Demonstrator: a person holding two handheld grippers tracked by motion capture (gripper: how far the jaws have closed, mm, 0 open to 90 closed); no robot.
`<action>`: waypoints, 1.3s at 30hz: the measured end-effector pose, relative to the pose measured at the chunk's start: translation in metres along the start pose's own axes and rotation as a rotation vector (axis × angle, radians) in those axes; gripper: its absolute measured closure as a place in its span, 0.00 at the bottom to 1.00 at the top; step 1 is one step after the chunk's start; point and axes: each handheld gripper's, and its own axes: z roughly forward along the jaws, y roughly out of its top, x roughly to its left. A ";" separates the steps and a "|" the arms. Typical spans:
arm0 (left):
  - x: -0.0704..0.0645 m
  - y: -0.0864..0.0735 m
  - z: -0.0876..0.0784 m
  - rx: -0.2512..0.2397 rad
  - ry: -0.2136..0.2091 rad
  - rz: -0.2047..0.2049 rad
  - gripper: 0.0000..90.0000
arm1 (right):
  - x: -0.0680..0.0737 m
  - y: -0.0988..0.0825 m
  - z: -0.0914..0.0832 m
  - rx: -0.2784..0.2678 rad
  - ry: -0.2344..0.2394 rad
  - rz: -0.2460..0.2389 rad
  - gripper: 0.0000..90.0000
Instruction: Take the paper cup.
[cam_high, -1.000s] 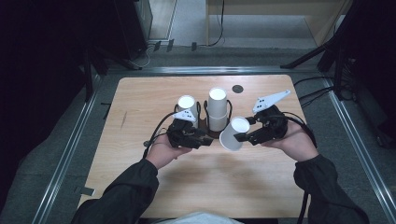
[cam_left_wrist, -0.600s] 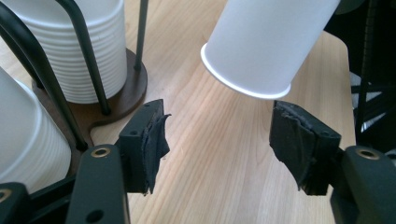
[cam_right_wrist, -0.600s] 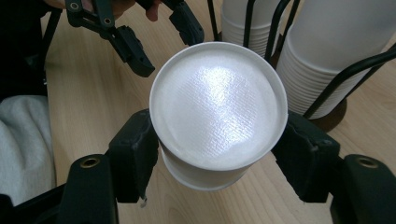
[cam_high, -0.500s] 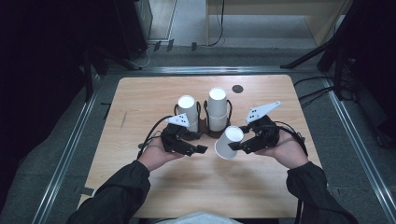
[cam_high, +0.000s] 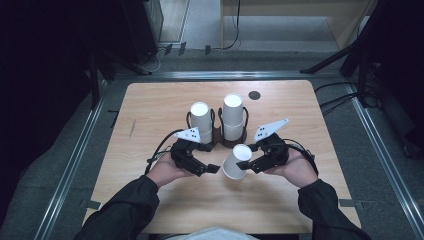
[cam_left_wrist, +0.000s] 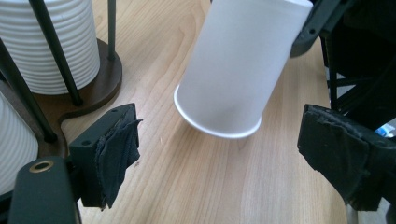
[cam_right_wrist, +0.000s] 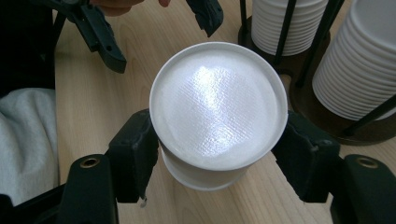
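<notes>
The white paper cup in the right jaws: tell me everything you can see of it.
The white paper cup is a plain, matte, tapered cup held upside down and tilted, its closed base up and its rolled rim low over the wooden table; whether it touches the table I cannot tell. The right gripper clamps its wall near the base from both sides. The left gripper stands open beside it, its jaws having just opened, nothing between them.

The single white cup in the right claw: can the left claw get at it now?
Probably yes. The left claw stands open, pointing at the white cup held by the right claw, with bare table between them.
</notes>
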 end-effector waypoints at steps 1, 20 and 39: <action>0.001 -0.001 0.001 0.002 -0.002 0.000 0.14 | 0.000 0.000 0.001 -0.002 0.003 0.000 0.38; -0.006 -0.009 0.012 0.026 -0.049 0.031 0.11 | 0.011 0.015 0.019 -0.035 0.109 0.003 0.38; -0.016 -0.007 0.010 -0.010 -0.082 0.115 0.29 | 0.016 0.025 0.019 -0.098 0.189 0.008 0.38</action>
